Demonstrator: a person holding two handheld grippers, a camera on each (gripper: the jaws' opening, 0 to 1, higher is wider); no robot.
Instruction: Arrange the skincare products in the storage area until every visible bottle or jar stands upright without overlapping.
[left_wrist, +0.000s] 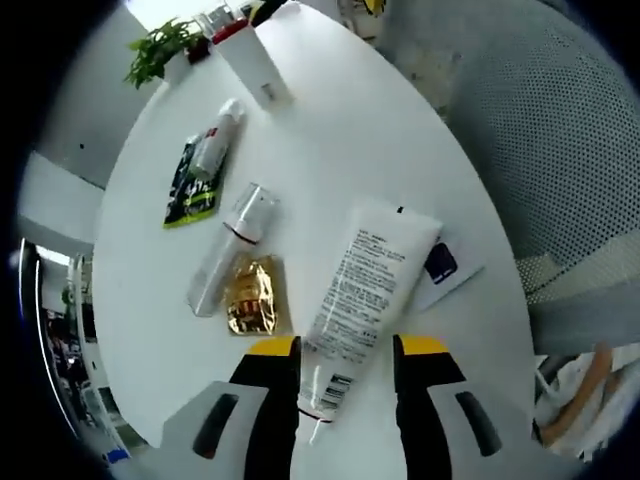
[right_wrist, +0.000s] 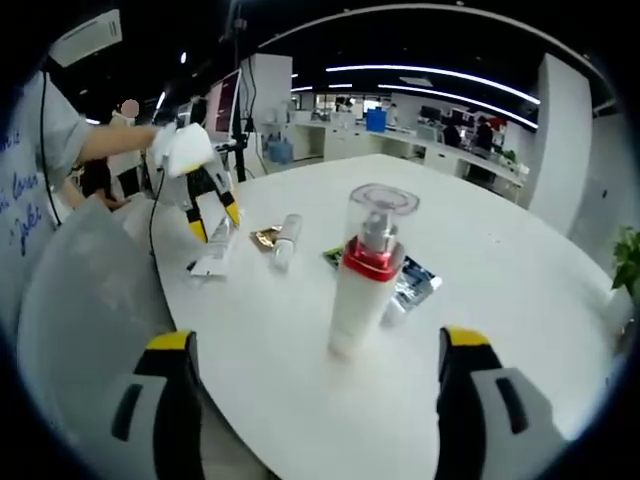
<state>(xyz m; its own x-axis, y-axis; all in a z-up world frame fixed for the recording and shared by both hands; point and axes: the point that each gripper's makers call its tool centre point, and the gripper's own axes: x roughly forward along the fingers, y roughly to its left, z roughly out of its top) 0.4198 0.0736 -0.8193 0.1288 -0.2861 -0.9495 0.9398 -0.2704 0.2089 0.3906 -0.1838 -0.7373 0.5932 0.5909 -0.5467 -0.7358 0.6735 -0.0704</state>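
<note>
In the left gripper view, the left gripper (left_wrist: 345, 375) hangs over the near edge of the round white worktop (left_wrist: 330, 130), its yellow-tipped jaws spread to either side of the crimped end of a white tube (left_wrist: 365, 290) that lies flat; whether the jaws touch the tube I cannot tell. Just right of the tube, partly under it, lies a white card with a dark blue square (left_wrist: 440, 265). To the left of the tube lies a gold sachet (left_wrist: 250, 297), and touching its far edge a clear-capped slim bottle (left_wrist: 228, 250) lies on its side. Farther on, a green and black sachet (left_wrist: 190, 185) lies flat with a small white bottle with a red band (left_wrist: 217, 140) lying across it. At the far edge a white pump bottle with a red collar (left_wrist: 255, 60) stands upright, near a green plant (left_wrist: 160, 48). A grey mesh chair back (left_wrist: 545, 130) fills the right side.

In the right gripper view, the right gripper (right_wrist: 315, 395) is spread wide and holds nothing, its jaws at the near edge of the worktop. The white pump bottle with a red collar (right_wrist: 362, 272) stands just beyond and between them, under a clear cap. Behind it lie the sachets and the slim bottle (right_wrist: 287, 240), and on the far left a person's white-gloved hand (right_wrist: 185, 150) holds the left gripper over the tube.
</note>
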